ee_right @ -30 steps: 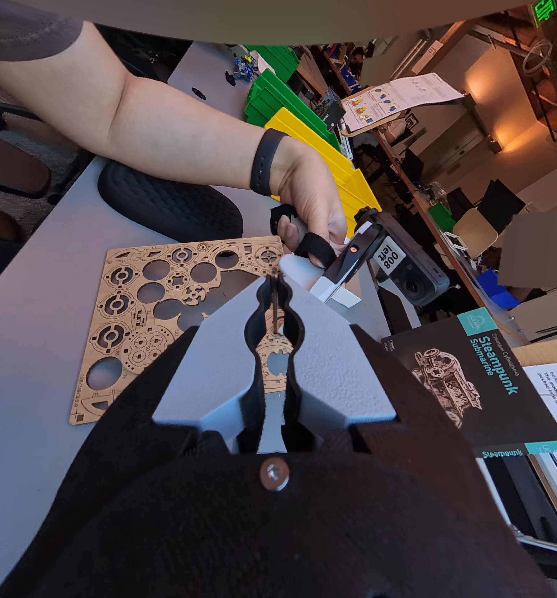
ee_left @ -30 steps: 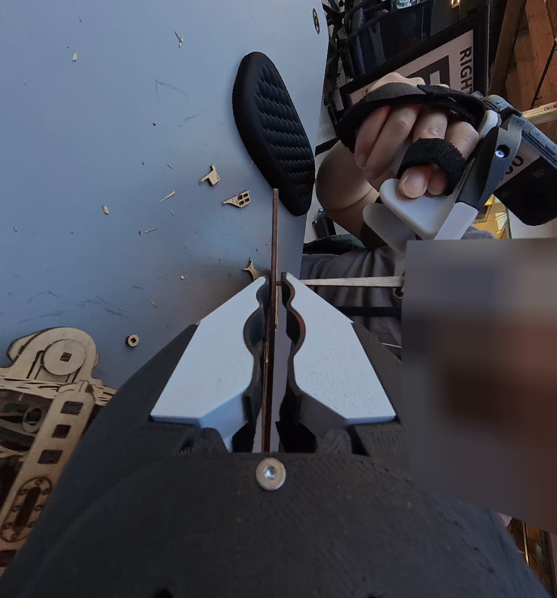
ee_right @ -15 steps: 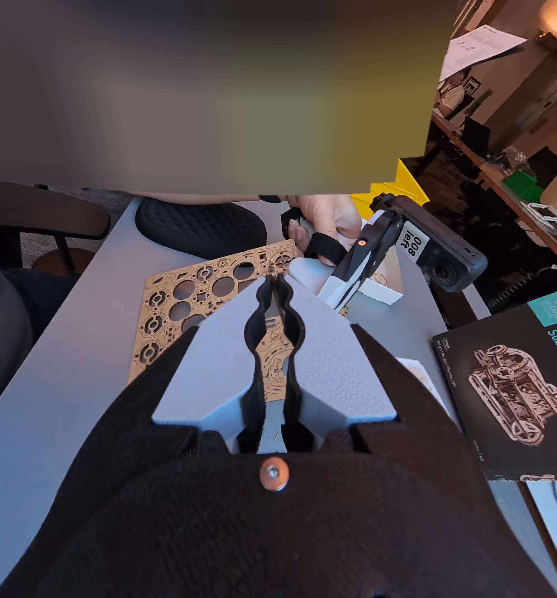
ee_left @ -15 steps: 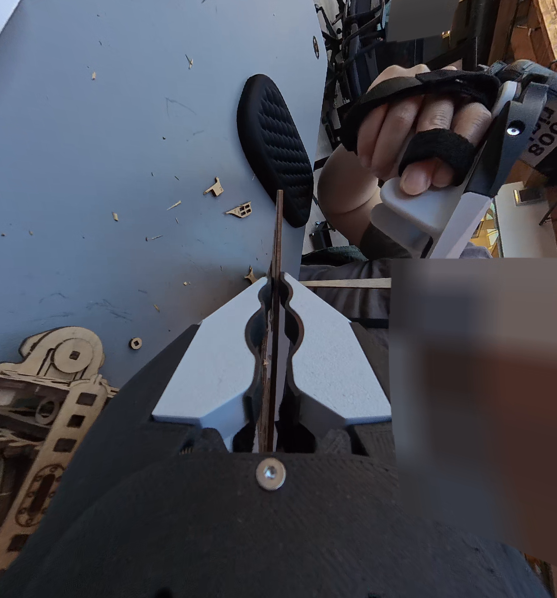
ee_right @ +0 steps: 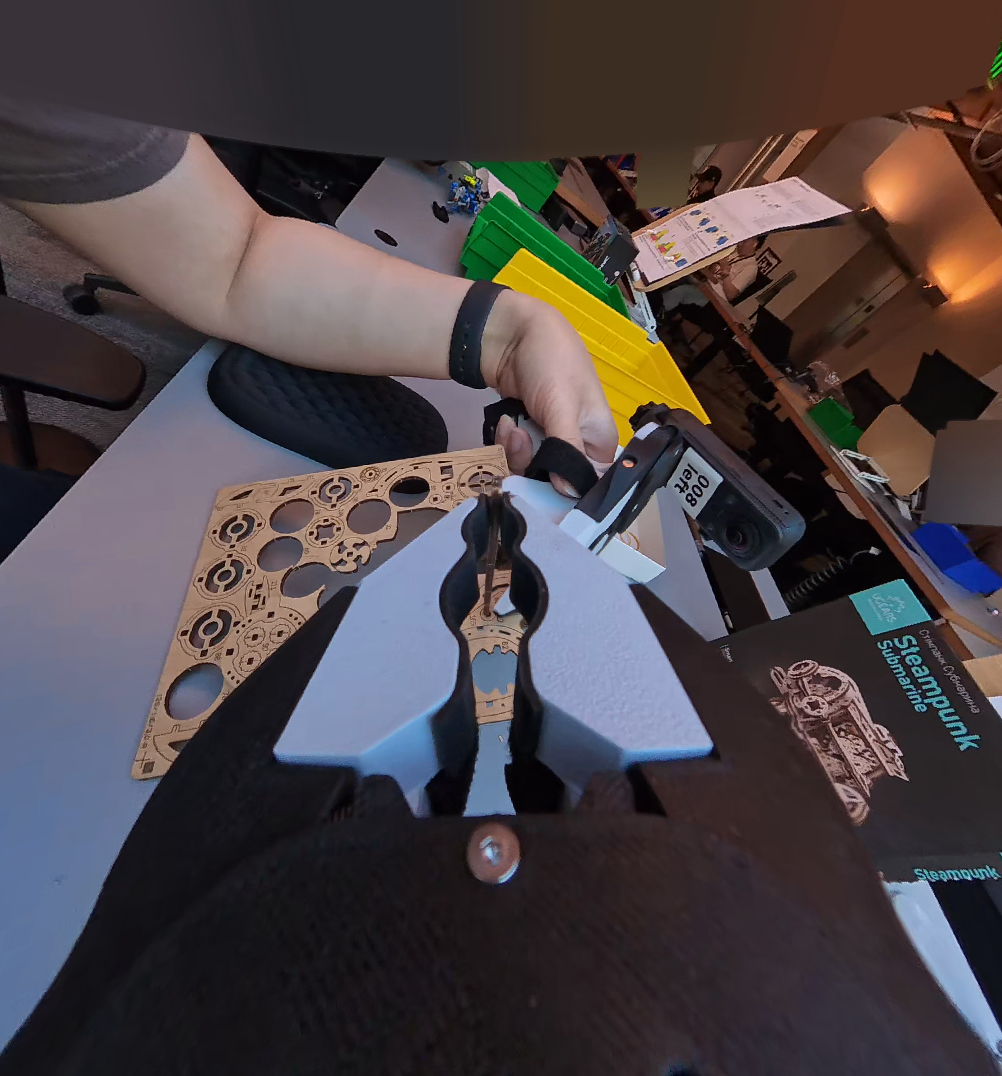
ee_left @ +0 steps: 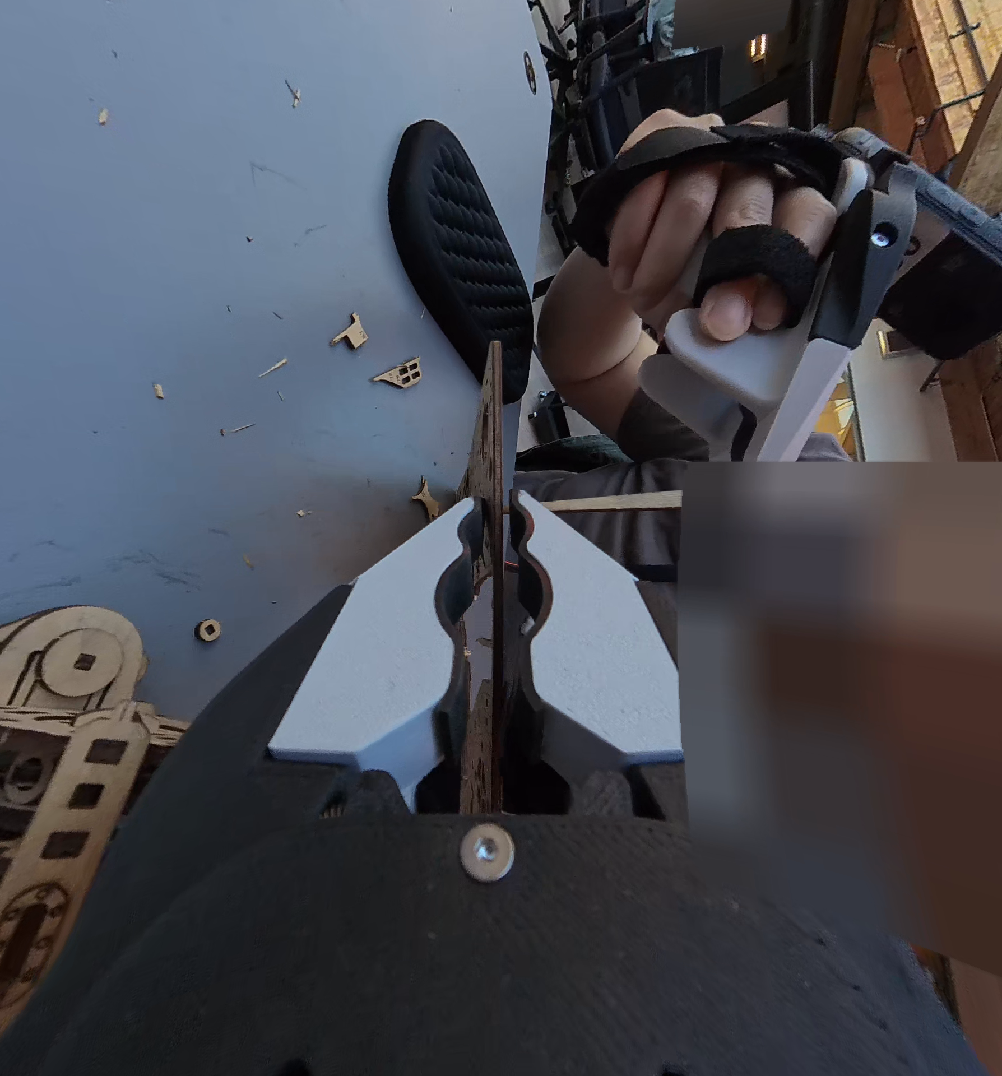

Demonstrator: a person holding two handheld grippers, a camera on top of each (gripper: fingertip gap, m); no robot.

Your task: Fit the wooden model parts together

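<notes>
The left gripper (ee_left: 494, 512) has its jaws clenched on a thin wooden plate (ee_left: 490, 582), held edge-on so that it sticks out past the fingertips toward the black wrist rest (ee_left: 461, 256) at the desk's near edge. A slim wooden stick (ee_left: 615, 501) juts sideways from the plate just at the fingertips, running toward the person's lap; whether it is slotted into the plate or merely crossing behind it is hard to tell from this angle.

The right gripper (ee_right: 494, 495) has its jaws pressed together on a small, thin wooden part (ee_right: 491, 547), also seen edge-on. It hangs above the punched-out wooden parts sheet (ee_right: 266, 582), which lies flat on the grey desk (ee_right: 79, 698) just beside the wrist rest. The half-built wooden model (ee_left: 38, 757) sits farther from the wrist rest, with wood scraps (ee_left: 399, 372) strewn between them. A dark kit box (ee_right: 871, 728) lies beyond the sheet, opposite the wrist rest.
</notes>
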